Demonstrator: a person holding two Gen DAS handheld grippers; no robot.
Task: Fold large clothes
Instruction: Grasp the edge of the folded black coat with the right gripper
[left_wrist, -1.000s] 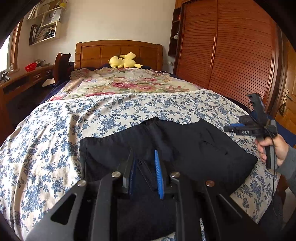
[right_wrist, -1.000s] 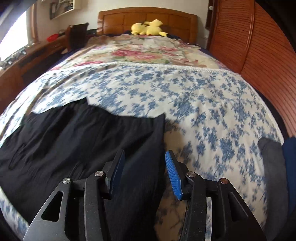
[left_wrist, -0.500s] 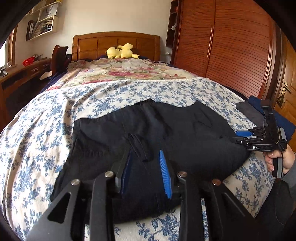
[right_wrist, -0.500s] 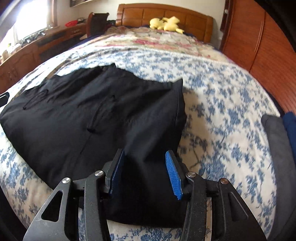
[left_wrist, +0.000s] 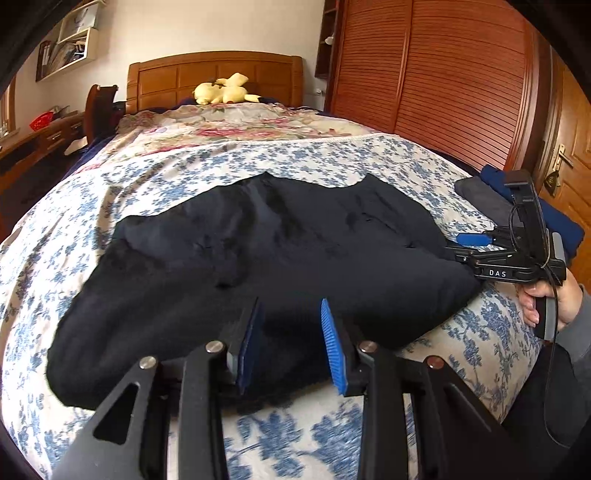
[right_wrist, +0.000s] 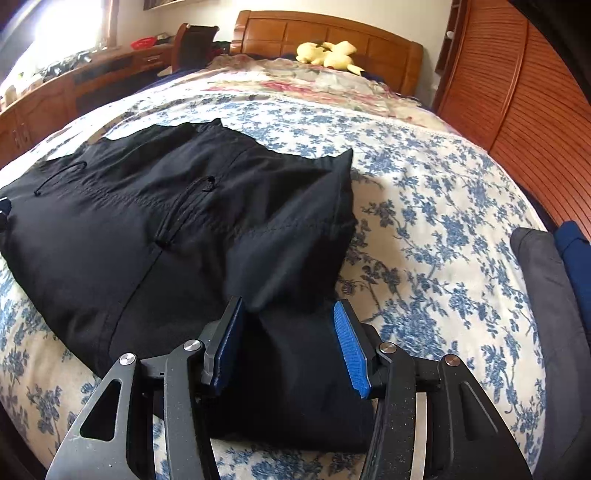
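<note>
A black garment (left_wrist: 280, 251) lies folded and flat on the bed's blue-flowered sheet (left_wrist: 155, 173). My left gripper (left_wrist: 290, 332) hovers at the garment's near edge. It is open, with dark cloth lying between its pads but not pinched. My right gripper (right_wrist: 288, 325) is over the garment's (right_wrist: 184, 236) right near corner. Its jaws are opening, and a loose fold lies between the pads (right_wrist: 351, 350) without being pressed. In the left wrist view the right gripper (left_wrist: 458, 247) shows at the garment's right edge, held by a hand (left_wrist: 546, 302).
Folded grey (right_wrist: 539, 280) and navy (right_wrist: 576, 251) clothes lie at the bed's right edge. A yellow plush toy (left_wrist: 225, 94) sits by the wooden headboard (left_wrist: 214, 77). A slatted wardrobe (left_wrist: 443, 74) stands on the right, a desk (right_wrist: 55, 96) and chair (right_wrist: 192, 44) on the left.
Both grippers have drawn back toward the bed's near edge and sunk lower. The left jaws have spread apart over the black cloth. The garment now lies spread out flatter.
</note>
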